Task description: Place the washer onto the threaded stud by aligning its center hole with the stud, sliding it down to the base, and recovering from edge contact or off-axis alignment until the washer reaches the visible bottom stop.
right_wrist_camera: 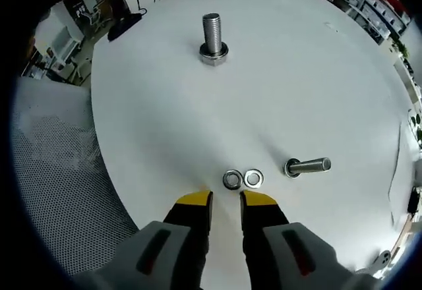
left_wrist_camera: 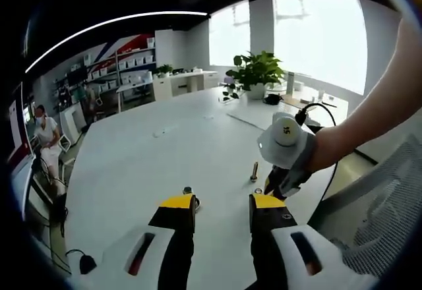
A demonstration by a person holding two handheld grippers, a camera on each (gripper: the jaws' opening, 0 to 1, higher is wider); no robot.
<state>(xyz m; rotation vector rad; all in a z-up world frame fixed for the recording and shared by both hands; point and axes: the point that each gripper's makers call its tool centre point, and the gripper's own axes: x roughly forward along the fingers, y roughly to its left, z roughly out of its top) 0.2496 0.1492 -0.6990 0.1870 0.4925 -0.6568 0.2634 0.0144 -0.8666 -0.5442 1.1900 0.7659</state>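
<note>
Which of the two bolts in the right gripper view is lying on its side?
The smaller bolt right of the two washers lies flat on the table. The larger bolt farther away stands upright on its head.

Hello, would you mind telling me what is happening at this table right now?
A person is working with two handheld grippers over a white table. The right gripper hovers, jaws open, just short of two washers lying side by side. Neither is picked up. One bolt stands upright; another bolt lies nearby. The left gripper waits open.
</note>
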